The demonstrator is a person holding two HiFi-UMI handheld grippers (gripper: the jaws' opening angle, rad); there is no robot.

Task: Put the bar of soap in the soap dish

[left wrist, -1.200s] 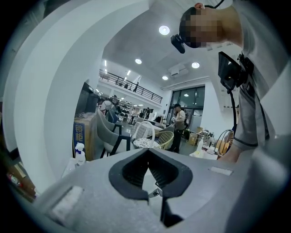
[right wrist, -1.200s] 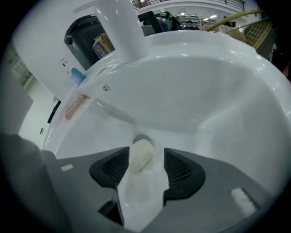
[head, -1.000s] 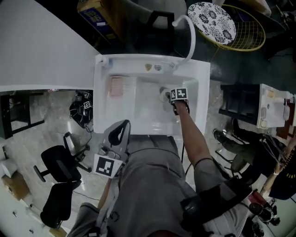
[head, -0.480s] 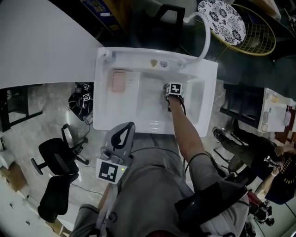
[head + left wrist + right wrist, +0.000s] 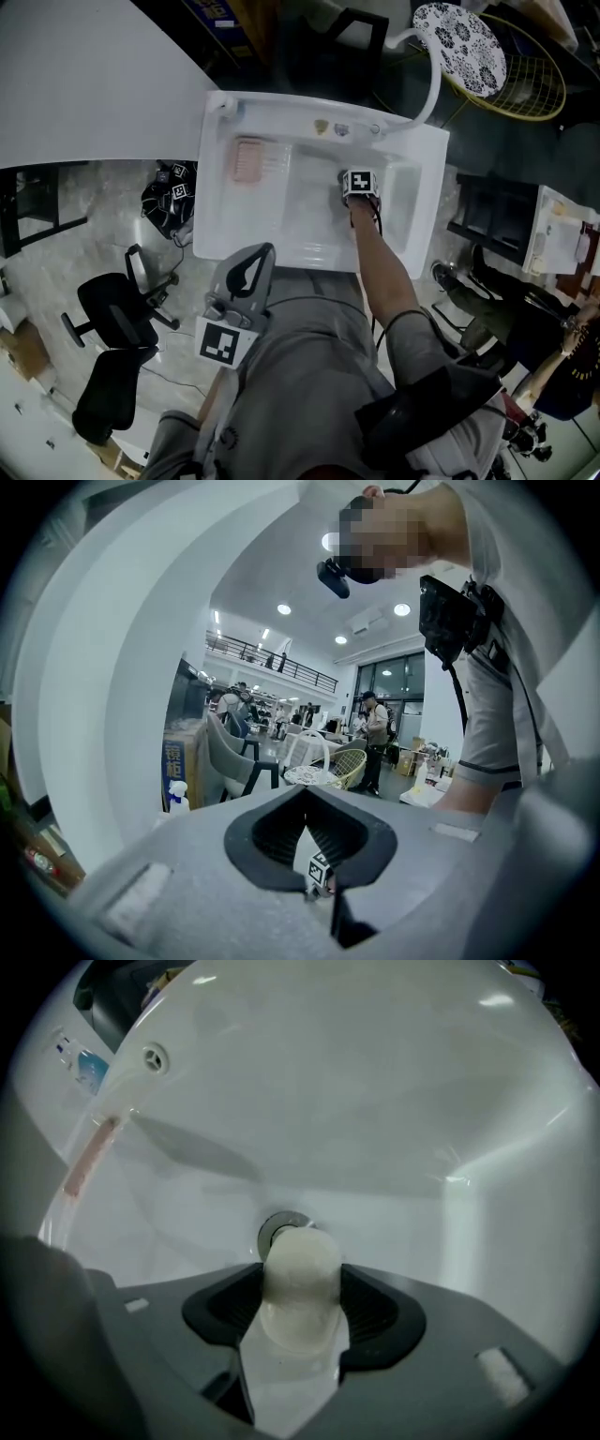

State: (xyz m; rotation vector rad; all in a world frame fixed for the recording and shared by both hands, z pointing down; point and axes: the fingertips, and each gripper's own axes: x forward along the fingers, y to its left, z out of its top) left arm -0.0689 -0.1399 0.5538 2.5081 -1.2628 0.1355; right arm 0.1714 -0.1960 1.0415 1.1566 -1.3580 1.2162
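Now the right tool (image 5: 300, 1277) points down into the white sink (image 5: 309, 230). Its jaws have just been closing and pinch the pale bar of soap (image 5: 300, 1265) on both sides, right over the drain (image 5: 279, 1229). The pink soap dish (image 5: 248, 160) sits well apart, on the sink's left ledge. The left tool (image 5: 306, 797) is pressed together with nothing in it, held by the person's waist outside the sink.
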